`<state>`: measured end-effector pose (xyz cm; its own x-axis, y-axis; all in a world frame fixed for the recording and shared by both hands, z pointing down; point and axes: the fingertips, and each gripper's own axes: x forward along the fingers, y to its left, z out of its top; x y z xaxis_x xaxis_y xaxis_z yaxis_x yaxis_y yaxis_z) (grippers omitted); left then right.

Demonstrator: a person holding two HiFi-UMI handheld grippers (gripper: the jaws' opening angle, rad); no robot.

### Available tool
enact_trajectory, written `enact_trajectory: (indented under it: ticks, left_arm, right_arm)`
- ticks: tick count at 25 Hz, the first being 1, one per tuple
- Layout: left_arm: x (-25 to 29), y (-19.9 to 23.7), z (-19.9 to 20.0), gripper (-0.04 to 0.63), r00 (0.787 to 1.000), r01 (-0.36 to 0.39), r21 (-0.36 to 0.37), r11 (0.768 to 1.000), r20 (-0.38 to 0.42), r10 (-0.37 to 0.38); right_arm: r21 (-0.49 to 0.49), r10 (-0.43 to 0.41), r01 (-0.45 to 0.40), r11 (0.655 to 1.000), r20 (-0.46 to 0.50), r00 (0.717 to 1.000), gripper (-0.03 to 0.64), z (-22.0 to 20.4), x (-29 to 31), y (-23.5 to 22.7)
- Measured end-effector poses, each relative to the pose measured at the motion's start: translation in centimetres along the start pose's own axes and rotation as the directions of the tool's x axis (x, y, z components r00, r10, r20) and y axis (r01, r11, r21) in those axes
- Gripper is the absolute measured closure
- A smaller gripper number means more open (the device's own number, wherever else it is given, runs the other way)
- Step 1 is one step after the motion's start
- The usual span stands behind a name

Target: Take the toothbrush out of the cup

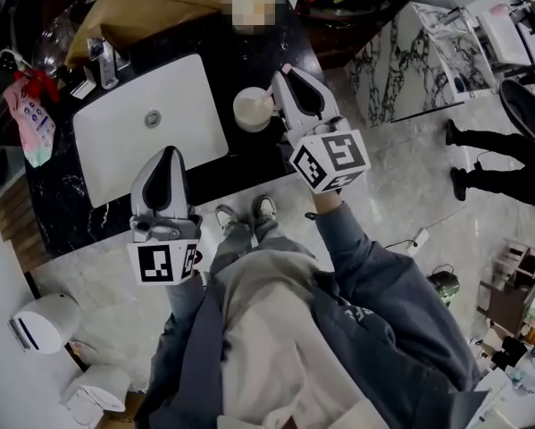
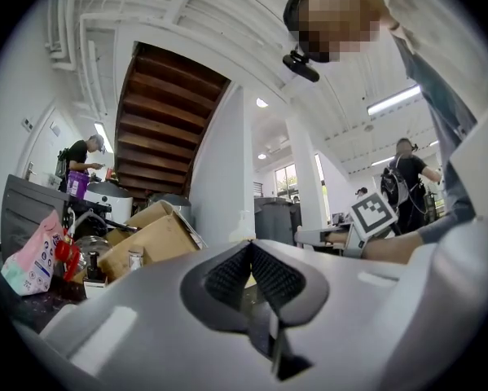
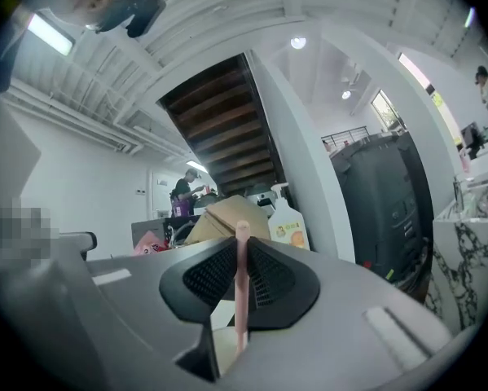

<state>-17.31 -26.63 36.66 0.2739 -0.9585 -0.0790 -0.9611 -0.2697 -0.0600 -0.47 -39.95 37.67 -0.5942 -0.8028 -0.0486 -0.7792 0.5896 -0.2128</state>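
Right gripper view tells us the most: the fingers (image 3: 207, 277) of the right gripper (image 3: 238, 243) are clamped on the pink toothbrush (image 3: 241, 300). It stands upright between the pads, with its top end poking out just above the tips. The lower end runs down behind the gripper body, so we can't say whether the head is clear of the cup (image 1: 252, 110).

From the head view, that gripper sits right at the cup's rim. The cup is a pale little thing on the dark bench (image 1: 249, 164), just beside the white sink (image 1: 124, 141).

Our take on handling: a toothbrush like this should be light and stiff, but the handle is thin and smooth, so it could swivel between the pads if it's bumped. Gripping the handle high up, as it is now, looks right to us, since it keeps the fingers out of the cup. We'd pull straight up so the brush head doesn't snag the rim, because that cup looks light enough to tip or get dragged along.

The left gripper (image 2: 250, 247) has its fingers closed on nothing. It hangs by the near edge of the sink, well apart from the cup. It could steady the cup if needed.
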Motion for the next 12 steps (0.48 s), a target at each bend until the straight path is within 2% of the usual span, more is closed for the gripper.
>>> enact_trajectory:
  ticks: [4,8,12]
  left_arm:
    - [0.2,-0.4,1.1,0.537,0.999,0.015,0.001,1.0,0.033,-0.015]
    - [0.5,-0.9,2.0,0.537,0.998,0.033,0.001,0.999,0.058,-0.033]
    - [0.6,-1.0,2.2,0.537,0.997,0.038,0.001,0.999,0.068,-0.038]
  right_arm:
    - [-0.092,0.037,-0.033,0.995,0.05,0.998,0.575,2.6,-1.1,2.5]
    - [-0.169,0.059,-0.048,0.984,0.06,0.996,0.575,3.9,-2.1,4.4]
    - [-0.191,0.063,-0.05,0.98,0.062,0.996,0.575,3.8,-2.6,5.6]
